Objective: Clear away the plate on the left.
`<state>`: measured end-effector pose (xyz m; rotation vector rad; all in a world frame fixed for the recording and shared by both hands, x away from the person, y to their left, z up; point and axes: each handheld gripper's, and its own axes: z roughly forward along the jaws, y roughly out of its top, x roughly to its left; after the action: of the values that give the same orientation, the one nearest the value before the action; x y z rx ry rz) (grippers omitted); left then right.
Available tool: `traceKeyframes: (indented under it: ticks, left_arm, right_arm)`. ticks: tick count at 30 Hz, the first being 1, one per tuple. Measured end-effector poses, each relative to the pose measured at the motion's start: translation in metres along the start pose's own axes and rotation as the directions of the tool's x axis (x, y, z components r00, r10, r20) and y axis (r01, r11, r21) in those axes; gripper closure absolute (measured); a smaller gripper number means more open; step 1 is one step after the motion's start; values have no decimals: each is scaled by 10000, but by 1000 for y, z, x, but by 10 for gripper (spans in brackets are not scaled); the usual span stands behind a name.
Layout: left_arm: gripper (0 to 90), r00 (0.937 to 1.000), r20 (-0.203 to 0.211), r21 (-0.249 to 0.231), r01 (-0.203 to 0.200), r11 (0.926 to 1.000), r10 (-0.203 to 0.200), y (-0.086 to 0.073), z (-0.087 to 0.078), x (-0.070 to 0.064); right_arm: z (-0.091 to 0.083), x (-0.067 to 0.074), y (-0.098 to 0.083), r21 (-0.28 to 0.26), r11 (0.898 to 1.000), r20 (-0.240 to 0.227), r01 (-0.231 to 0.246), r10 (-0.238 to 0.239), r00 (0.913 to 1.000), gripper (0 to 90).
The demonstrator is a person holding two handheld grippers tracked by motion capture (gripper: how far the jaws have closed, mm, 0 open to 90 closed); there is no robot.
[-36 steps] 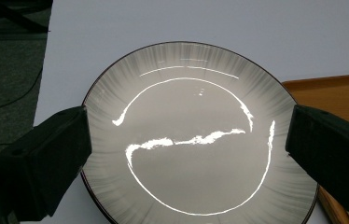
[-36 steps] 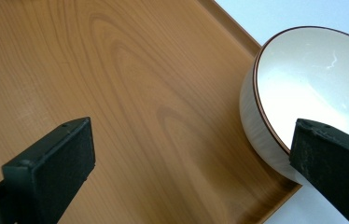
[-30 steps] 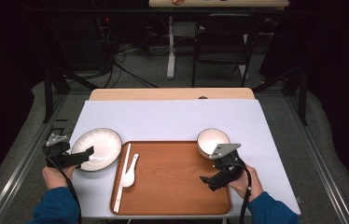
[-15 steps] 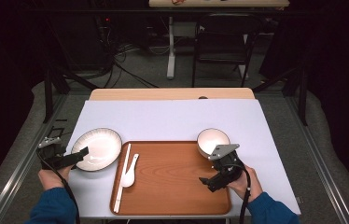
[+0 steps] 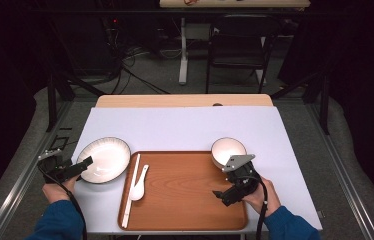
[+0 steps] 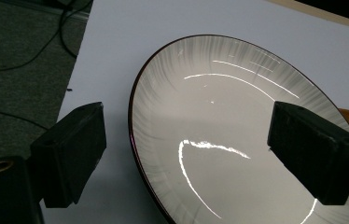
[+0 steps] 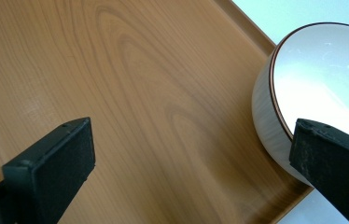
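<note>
On the desk [image 5: 185, 127], covered by a white sheet, the left tongs [image 5: 82, 164] sit at the plate's [image 5: 104, 159] nine o'clock edge, spread, with one jaw outside the rim and the other over the plate's inside; the jaws have just been closing in a little, yet neither pad presses the rim. The plate lies just beside the wooden tray [image 5: 185, 192], at the tray's ten o'clock. A white spoon [image 5: 139, 184] and chopsticks [image 5: 131, 190] lie on the tray's left side. The right tongs [image 5: 226, 194] hover spread over the tray, holding nothing, with the small bowl [image 5: 228, 151] at their twelve o'clock. No readable writing shows anywhere.
</note>
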<state>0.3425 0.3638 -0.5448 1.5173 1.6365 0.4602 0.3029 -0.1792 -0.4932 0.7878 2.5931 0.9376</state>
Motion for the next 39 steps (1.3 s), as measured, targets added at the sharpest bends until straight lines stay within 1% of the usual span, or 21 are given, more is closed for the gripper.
traceKeyframes:
  ticks: [1, 4, 6, 7, 8, 9, 11, 13, 14, 15, 16, 18, 21, 24, 29, 31, 33, 34, 35, 36, 39]
  left_arm:
    - [125, 9999, -83, 33, 78, 10000, -78, 0, 1, 0]
    - [161, 9992, -31, -43, 406, 9992, -406, -2, 3, 2]
    - [195, 9970, 27, -141, 769, 9969, -769, -5, 4, 4]
    - [216, 9960, -93, -154, 891, 9959, -893, -6, 3, 5]
    - [237, 9945, -125, -161, 1040, 9945, -1042, -7, 1, 7]
    - [256, 9917, -62, -300, 1281, 9913, -1284, -9, 1, 8]
    - [290, 9887, -87, -270, 1491, 9885, -1493, -10, 2, 11]
    - [330, 9830, -19, -258, 1832, 9827, -1833, -13, 2, 13]
    - [350, 9807, -79, -277, 1949, 9804, -1952, -14, 1, 13]
    - [392, 9793, -86, -373, 2019, 9787, -2023, -15, 0, 14]
    - [427, 9771, -63, -357, 2121, 9766, -2125, -16, -1, 14]
    - [459, 9745, -111, -404, 2235, 9739, -2241, -17, 0, 15]
    - [516, 9689, 44, -281, 2474, 9685, -2474, -19, 3, 15]
    - [577, 9577, 68, -53, 2879, 9576, -2879, -23, 7, 14]
    - [674, 9456, 259, -88, 3245, 9458, -3242, -25, 8, 15]
    - [685, 9390, 300, -220, 3434, 9389, -3427, -27, 8, 15]
    - [701, 9305, 340, -256, 3655, 9304, -3646, -29, 8, 16]
    - [721, 9282, 351, -242, 3714, 9282, -3705, -30, 8, 17]
    - [740, 9249, 368, -282, 3794, 9248, -3783, -30, 8, 17]
    - [745, 9212, 423, -294, 3882, 9211, -3869, -31, 8, 18]
    - [763, 9144, 347, -324, 4043, 9140, -4033, -31, 8, 17]
  right_arm:
    - [0, 0, 0, 10, 10000, 14, 7, -7, 10000, 0]
    - [0, 1, 0, 37, 10000, 42, 23, -23, 10000, 0]
    - [1, 0, 0, 104, 9999, 98, -2, 1, 10000, 0]
    - [1, 0, 0, 129, 9999, 78, -57, 56, 10000, 0]
    - [2, 0, 0, 145, 9999, 73, -29, 28, 10000, 0]
    - [2, 0, 0, 159, 9999, 78, -27, 26, 10000, 0]
    - [2, 1, 1, 142, 9999, 67, 2, -3, 10000, 0]
    - [2, 1, 1, 159, 9999, 62, 2, -3, 10000, 0]
    - [2, 1, 1, 205, 9998, 71, 6, -8, 10000, 0]
    - [3, 2, 1, 248, 9997, 125, -20, 17, 9999, 0]
    - [3, 2, 2, 240, 9997, 112, -3, 0, 9999, 0]
    - [3, 1, 2, 210, 9998, 109, 50, -52, 9999, 0]
    - [4, 2, 2, 244, 9997, 72, 99, -100, 9999, 0]
    - [3, 2, 3, 245, 9997, 42, 59, -60, 10000, 0]
    - [4, 3, 4, 257, 9996, 35, 71, -72, 10000, 0]
    - [4, 3, 4, 336, 9994, 164, 81, -87, 9998, 0]
    - [3, 2, 3, 327, 9994, 201, 58, -64, 9998, 1]
    - [3, 2, 3, 328, 9994, 218, 67, -75, 9997, 1]
    - [3, 3, 3, 336, 9994, 230, -10, 2, 9997, 1]
    - [3, 3, 4, 331, 9994, 224, 31, -38, 9997, 1]
    - [4, 3, 4, 352, 9994, 241, 52, -61, 9997, 1]
